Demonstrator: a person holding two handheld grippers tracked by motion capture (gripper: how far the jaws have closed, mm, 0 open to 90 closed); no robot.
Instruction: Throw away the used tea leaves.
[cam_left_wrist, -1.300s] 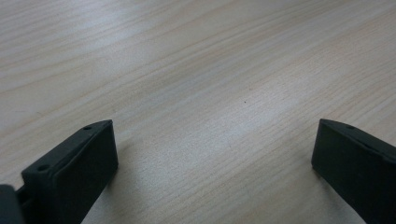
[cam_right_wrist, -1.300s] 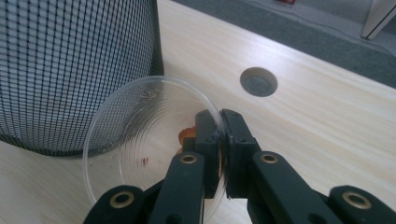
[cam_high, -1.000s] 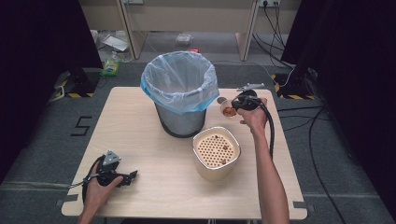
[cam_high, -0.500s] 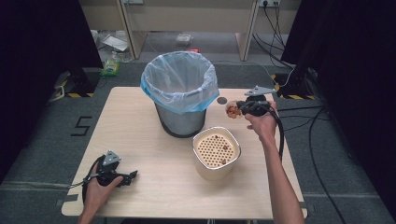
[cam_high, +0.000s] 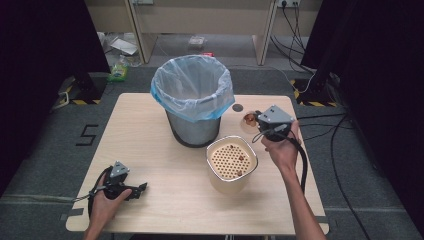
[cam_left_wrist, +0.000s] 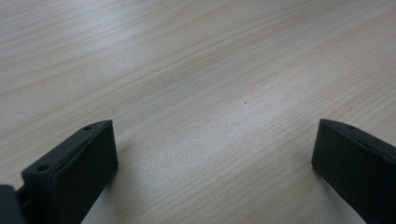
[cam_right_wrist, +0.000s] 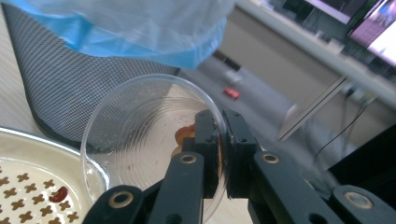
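Right gripper view: my right gripper's (cam_right_wrist: 219, 154) fingers pinch the clear cup's (cam_right_wrist: 140, 135) rim; next I tip it into the bin (cam_high: 192, 95). Left gripper (cam_high: 120, 186) rests wide open near the table's front-left corner.

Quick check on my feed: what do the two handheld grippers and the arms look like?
Both grippers are black, each with two flat rectangular jaws and a grey three-cornered plate on top: the left gripper and the right gripper. A black cable trails from each, the right one looping down past the wrist. Small screw holes mark the jaw blocks. Both forearms are bare, with no sleeves or gloves.
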